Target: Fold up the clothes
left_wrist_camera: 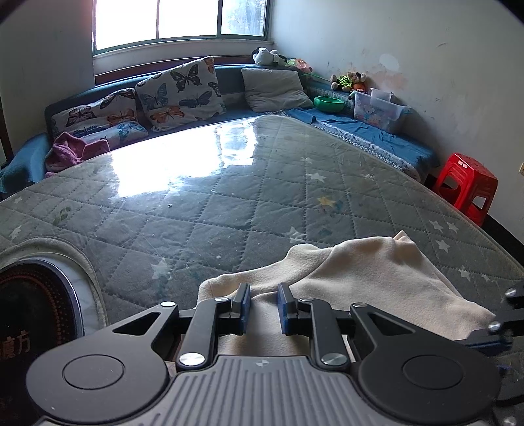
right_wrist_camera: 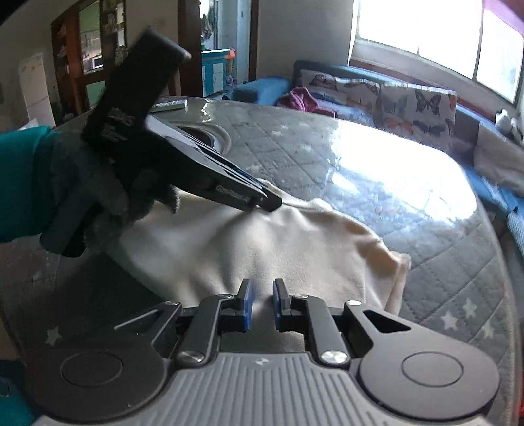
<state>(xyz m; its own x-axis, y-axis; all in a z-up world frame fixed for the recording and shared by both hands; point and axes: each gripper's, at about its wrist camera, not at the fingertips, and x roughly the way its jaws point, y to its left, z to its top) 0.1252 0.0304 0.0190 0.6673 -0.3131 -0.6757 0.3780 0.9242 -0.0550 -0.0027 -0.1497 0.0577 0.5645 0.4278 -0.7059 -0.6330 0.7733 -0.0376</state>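
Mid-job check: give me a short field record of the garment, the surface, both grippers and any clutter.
garment: cream fleece cloth, rumpled, not yet folded flat
surface: quilted star-print table cover under glossy clear sheet
left hand-held gripper: jaws open, cloth fold between the pads
right hand-held gripper: jaws open, cloth between the pads
left hand: gloved, gripper tip at the cloth's far edge
clutter: purple garment on sofa, off the work surface

Garment (left_wrist_camera: 376, 281) lying on quilted table cover (left_wrist_camera: 229, 183), near edge, right of centre. Sofa (left_wrist_camera: 229, 82) along far side, under window (left_wrist_camera: 183, 19); butterfly cushions (left_wrist_camera: 177, 95) left, plain cushion (left_wrist_camera: 273, 90) right. Stool (left_wrist_camera: 468, 183) on floor, far right, beside wall.
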